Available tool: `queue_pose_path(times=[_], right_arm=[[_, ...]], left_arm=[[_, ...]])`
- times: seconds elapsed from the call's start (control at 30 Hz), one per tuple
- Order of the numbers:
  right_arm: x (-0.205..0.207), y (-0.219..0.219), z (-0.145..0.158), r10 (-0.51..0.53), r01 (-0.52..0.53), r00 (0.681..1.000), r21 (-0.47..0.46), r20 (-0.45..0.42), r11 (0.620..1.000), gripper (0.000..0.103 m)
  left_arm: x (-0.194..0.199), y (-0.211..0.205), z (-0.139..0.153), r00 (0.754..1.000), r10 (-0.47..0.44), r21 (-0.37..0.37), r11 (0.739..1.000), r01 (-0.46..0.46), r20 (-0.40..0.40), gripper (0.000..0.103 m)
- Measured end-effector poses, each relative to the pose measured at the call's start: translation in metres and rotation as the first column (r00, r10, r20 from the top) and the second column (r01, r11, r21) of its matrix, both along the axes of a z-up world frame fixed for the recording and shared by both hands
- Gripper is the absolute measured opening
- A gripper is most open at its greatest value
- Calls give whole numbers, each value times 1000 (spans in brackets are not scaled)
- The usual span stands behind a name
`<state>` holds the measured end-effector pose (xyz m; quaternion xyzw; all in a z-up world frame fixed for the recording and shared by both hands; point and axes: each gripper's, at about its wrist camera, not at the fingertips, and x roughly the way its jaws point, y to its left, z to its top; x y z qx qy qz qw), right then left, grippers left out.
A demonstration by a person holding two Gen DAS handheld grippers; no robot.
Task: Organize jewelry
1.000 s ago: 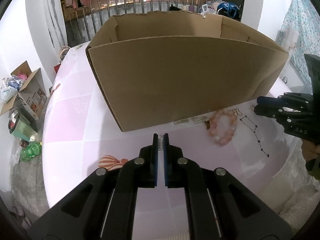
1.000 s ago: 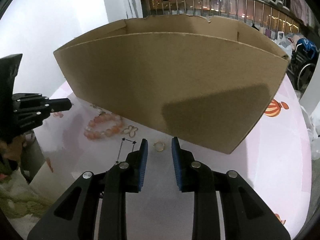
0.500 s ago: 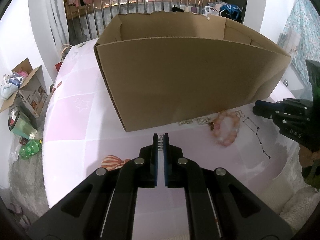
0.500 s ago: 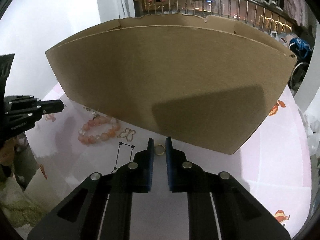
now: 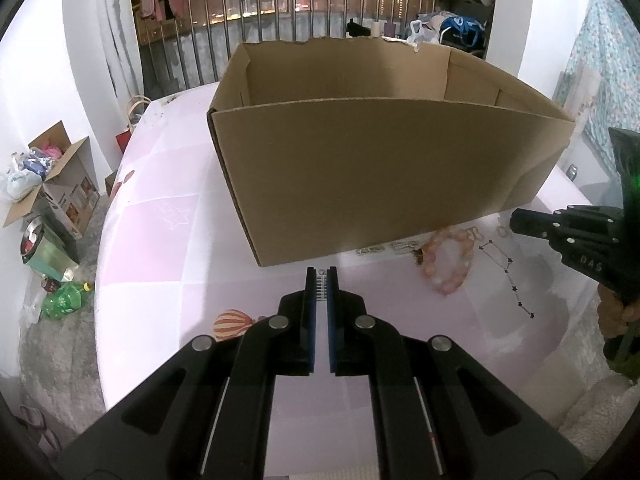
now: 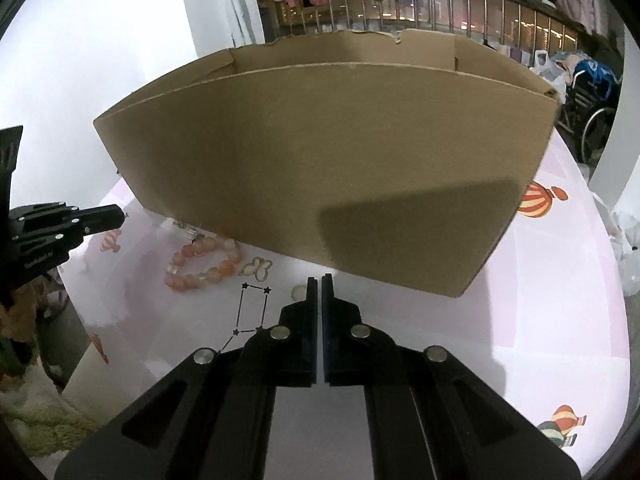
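Note:
A big open cardboard box (image 5: 380,168) stands on the pink table (image 5: 160,240); it also shows in the right wrist view (image 6: 320,160). My left gripper (image 5: 321,276) is shut on a small silver comb-like hair clip (image 5: 321,283), held above the table before the box's near left corner. My right gripper (image 6: 320,286) is shut; the small gold ring it closed around is hidden between the pads. A pink bead bracelet (image 6: 204,266), a gold butterfly piece (image 6: 257,269) and a thin black star-chain necklace (image 6: 252,308) lie left of it. The bracelet (image 5: 448,264) shows in the left view too.
Small silver clips (image 5: 384,247) lie along the box's foot. Balloon prints mark the tablecloth (image 6: 540,196). The table edge drops to a carpeted floor with a small carton (image 5: 52,184) and bottles (image 5: 64,300) at left. A railing (image 5: 320,12) stands behind.
My right gripper's jaws closed around the small gold ring and lifted slightly. My left gripper rose and drew back a little with the clip; the box interior shows more.

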<state>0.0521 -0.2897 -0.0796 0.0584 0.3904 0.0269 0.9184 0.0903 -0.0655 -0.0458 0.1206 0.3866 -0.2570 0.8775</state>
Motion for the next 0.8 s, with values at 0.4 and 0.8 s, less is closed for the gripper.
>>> queue_pose_path(times=[0.4, 0.8], right_arm=[[2, 12, -3, -12, 12, 1000, 3, -7, 1000, 24], [1, 18, -5, 19, -19, 1000, -44, -20, 999, 11]], left_arm=[[1, 3, 1, 1000, 4, -9, 1000, -4, -4, 4], [5, 5, -3, 1000, 5, -17, 1000, -5, -18, 4]])
